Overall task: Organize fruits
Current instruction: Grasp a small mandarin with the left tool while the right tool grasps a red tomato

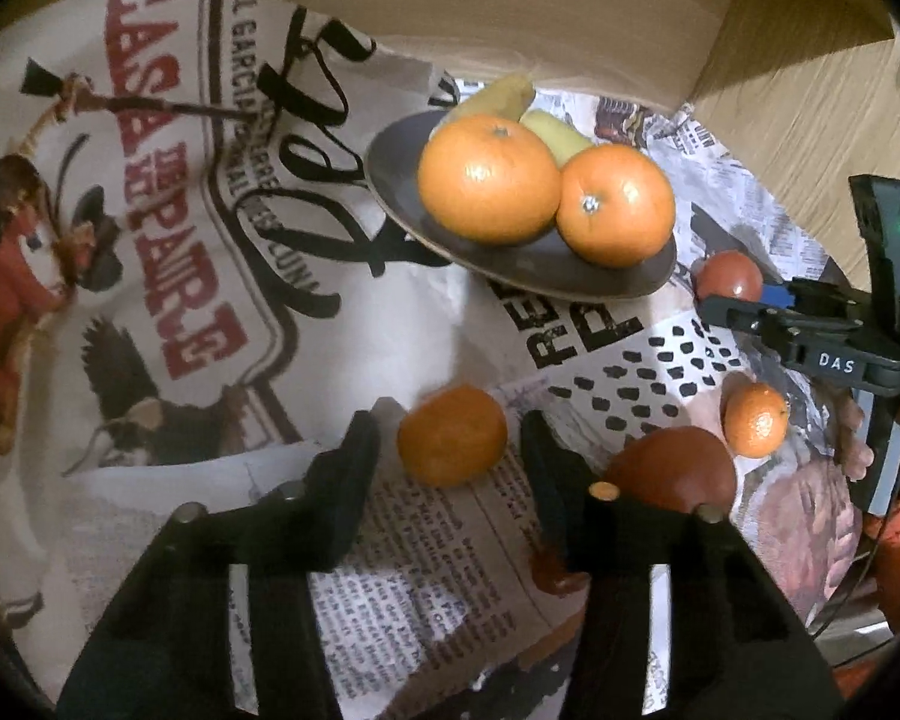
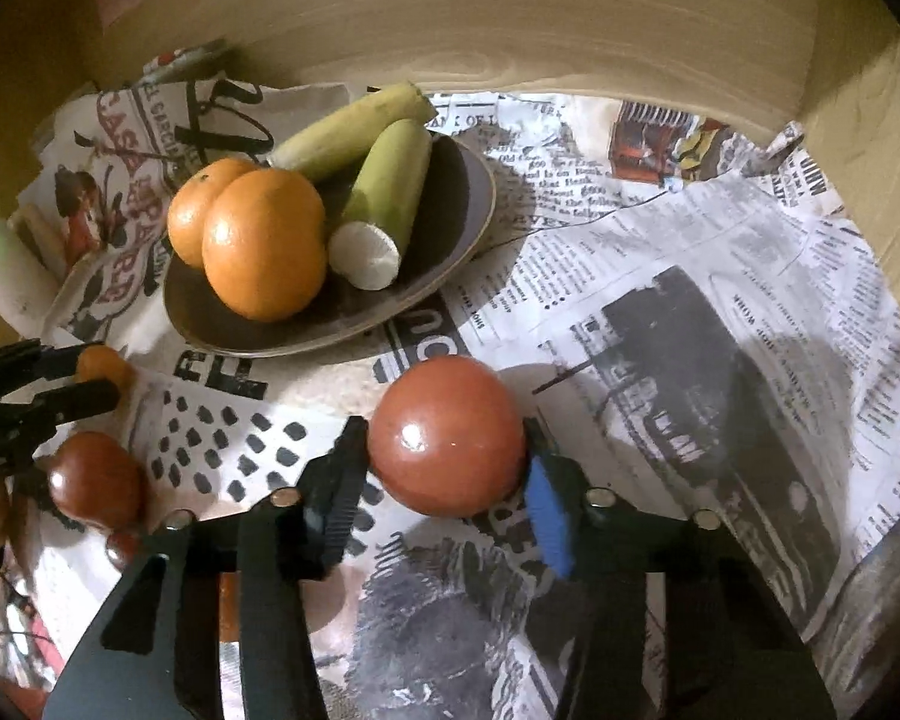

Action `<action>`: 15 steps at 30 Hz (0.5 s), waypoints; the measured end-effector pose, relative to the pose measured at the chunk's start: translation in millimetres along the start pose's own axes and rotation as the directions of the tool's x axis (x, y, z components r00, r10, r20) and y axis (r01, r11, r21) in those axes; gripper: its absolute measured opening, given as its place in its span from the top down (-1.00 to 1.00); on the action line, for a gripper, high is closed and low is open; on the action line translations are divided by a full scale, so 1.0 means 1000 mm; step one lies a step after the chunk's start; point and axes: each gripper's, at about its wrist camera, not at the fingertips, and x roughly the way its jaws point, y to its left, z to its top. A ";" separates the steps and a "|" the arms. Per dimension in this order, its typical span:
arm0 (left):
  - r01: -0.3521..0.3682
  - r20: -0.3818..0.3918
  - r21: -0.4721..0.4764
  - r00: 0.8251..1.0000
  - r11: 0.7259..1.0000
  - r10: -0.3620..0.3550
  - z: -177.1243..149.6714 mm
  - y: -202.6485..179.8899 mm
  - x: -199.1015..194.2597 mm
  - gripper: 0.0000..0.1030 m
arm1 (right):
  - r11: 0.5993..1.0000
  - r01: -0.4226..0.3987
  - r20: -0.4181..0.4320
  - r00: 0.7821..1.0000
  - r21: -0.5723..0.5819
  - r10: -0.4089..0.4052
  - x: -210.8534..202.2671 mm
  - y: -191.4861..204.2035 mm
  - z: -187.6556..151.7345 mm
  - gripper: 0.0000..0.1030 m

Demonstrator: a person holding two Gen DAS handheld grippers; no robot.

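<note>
A dark plate point(image 1: 402, 204) point(image 2: 450, 210) holds two oranges point(image 1: 489, 177) point(image 2: 264, 243) and two pale green-yellow banana-like fruits point(image 2: 390, 186). In the left wrist view my left gripper point(image 1: 450, 438) is open, its fingers on either side of a small mandarin point(image 1: 452, 435) that lies on the newspaper. My right gripper point(image 2: 447, 450) is closed on a red tomato point(image 2: 447, 435), also seen beside the plate point(image 1: 729, 276). A second tomato point(image 1: 672, 468) point(image 2: 96, 477) and another small mandarin point(image 1: 755, 420) lie close by.
Newspaper sheets point(image 2: 720, 300) cover the surface, with wooden walls point(image 2: 510, 18) behind and to the right. A person's hand in an orange sleeve point(image 1: 894, 480) holds the right gripper at the right edge.
</note>
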 end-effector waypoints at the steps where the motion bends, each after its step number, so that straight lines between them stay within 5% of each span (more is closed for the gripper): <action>1: -0.005 0.008 0.005 1.000 1.000 0.005 0.000 -0.001 0.000 0.23 | 1.000 -0.003 0.002 1.000 0.002 0.003 -0.001 -0.001 0.000 0.16; 15: -0.013 0.086 -0.002 0.996 1.000 0.013 0.026 0.005 -0.025 0.33 | 0.999 -0.042 0.113 0.993 -0.020 0.044 -0.038 0.011 0.025 0.17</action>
